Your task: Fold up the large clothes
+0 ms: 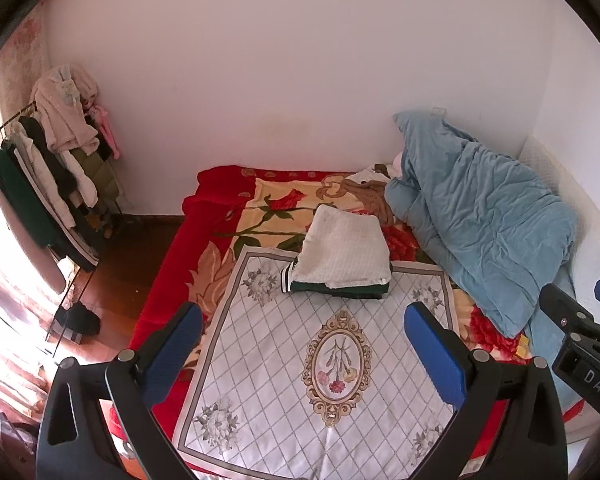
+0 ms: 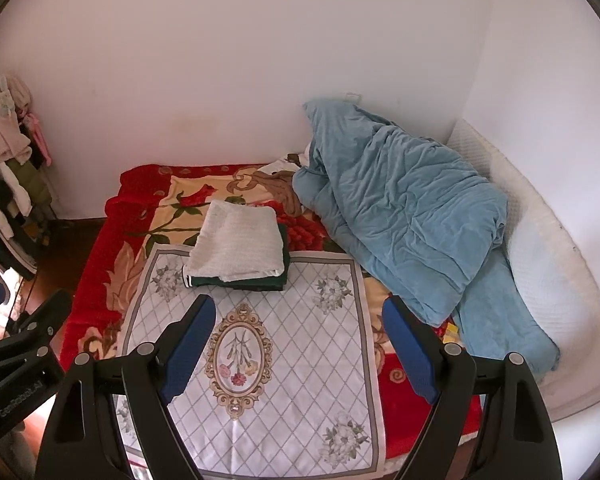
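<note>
Presently both grippers hang with jaws apart and empty: left gripper [image 1: 304,344], right gripper [image 2: 300,344]. Ahead of both jaws, well beyond the pads, lies a folded stack: white knit garment [image 2: 240,248] atop dark green garment [image 2: 236,282] on the white patterned cloth [image 2: 300,392]. Judged soft, light, limp (prone to sagging); best pinched at corners or hems.

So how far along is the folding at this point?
Done: a folded white garment sits on a folded dark green one at the far edge of the white floral cloth. In hand: nothing; left gripper and right gripper hover open. Left: possibly clothes on the rack.
</note>
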`<state>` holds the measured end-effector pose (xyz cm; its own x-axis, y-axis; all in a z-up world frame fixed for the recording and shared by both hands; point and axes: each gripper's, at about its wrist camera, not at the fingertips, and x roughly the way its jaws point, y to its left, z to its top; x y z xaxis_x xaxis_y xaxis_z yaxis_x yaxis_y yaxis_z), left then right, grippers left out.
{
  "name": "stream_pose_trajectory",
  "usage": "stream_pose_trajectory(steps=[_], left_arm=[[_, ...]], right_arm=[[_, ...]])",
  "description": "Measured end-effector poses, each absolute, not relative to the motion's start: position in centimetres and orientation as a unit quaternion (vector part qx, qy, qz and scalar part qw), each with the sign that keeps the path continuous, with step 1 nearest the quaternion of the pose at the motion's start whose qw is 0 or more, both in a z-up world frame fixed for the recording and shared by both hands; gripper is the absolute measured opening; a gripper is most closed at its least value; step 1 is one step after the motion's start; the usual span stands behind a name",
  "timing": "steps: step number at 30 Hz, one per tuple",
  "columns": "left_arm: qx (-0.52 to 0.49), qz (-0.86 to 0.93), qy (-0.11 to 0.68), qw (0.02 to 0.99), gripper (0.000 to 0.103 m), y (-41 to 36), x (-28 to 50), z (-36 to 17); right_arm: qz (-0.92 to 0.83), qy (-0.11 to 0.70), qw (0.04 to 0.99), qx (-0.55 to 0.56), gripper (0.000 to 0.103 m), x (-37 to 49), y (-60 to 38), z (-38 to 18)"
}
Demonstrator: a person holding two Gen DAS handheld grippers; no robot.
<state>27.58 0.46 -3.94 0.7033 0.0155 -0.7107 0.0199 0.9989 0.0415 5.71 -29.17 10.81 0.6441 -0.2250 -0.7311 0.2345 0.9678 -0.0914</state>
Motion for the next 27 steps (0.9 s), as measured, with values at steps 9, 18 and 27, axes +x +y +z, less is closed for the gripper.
stream_pose_trajectory(steps=[9,18,27], left_arm=[[0.021,-0.005,0.38,0.925,0.103,0.54,27.63,-3.2],[0.02,-0.007,0.378,0.926,0.103,0.33,27.43,-3.04],[0.022,-0.008,0.377,0.926,0.103,0.26,27.3,-3.06]], right_arm=[[-0.121,0.4,0.909,0.01,0.087,5.97,-29.28,11.14],[-0.119,0.4,0.909,0.016,0.087,5.67,-29.46,11.41],[-0.117,0.4,0.909,0.02,0.087,5.35,-29.34,11.41]])
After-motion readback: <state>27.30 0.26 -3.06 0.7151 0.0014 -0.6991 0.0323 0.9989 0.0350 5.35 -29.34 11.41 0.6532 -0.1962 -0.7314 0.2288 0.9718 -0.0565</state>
